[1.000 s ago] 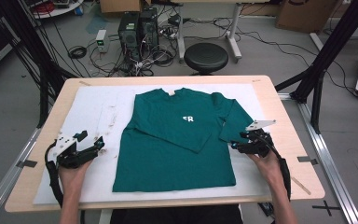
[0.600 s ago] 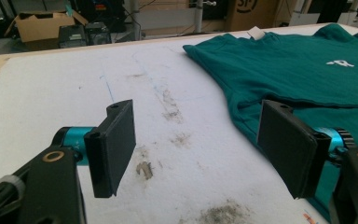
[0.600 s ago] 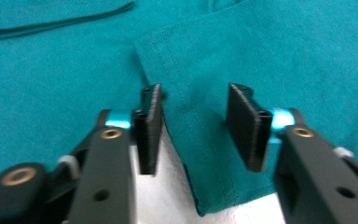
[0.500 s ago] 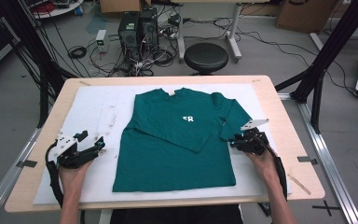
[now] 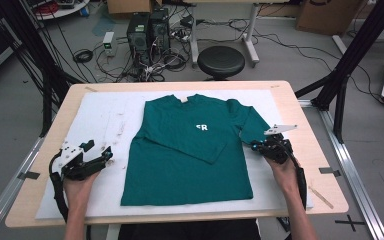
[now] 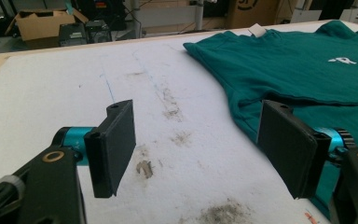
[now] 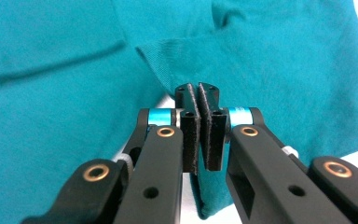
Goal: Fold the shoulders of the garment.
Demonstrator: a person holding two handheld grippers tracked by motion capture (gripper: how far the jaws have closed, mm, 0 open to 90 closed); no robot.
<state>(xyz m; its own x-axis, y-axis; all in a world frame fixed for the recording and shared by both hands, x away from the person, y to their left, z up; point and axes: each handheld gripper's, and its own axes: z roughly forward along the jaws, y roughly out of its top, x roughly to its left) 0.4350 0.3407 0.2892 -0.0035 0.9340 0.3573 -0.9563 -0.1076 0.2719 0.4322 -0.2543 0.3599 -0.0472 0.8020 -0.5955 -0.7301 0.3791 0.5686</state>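
High view, shirt: a green T-shirt (image 5: 187, 150) is laid flat near the middle of a white mat (image 5: 100, 120), collar toward the far edge, its left sleeve folded in across the chest.
High view, right gripper: the right gripper (image 5: 256, 145) is set at the hem of the shirt's right sleeve; its jaws have just been closing, with sleeve cloth between them.
High view, left gripper: the left gripper (image 5: 108, 154) is held low over bare mat, just beside the shirt's left side edge and apart from it.
High view, edges: the mat is bordered by the wooden table (image 5: 315, 150); bare mat is left to the left of the shirt and a narrower strip to its right.
High view, surroundings: a black stool (image 5: 221, 61) and computer towers (image 5: 147, 30) among cables are seen on the floor beyond the far edge; black frame legs (image 5: 352, 55) are placed at the corners.
Left gripper view, jaws: they are held wide apart with nothing between them.
Left gripper view, room: stained mat is spread ahead; the shirt's edge is seen just behind the right-hand jaw.
Left gripper view, background: a cardboard box (image 6: 42, 23) is seen past the table's far edge.
Right gripper view, jaws: they are pressed together on a fold of the sleeve hem.
Right gripper view, room: green cloth is spread all around, with white mat seen at the upper right corner.
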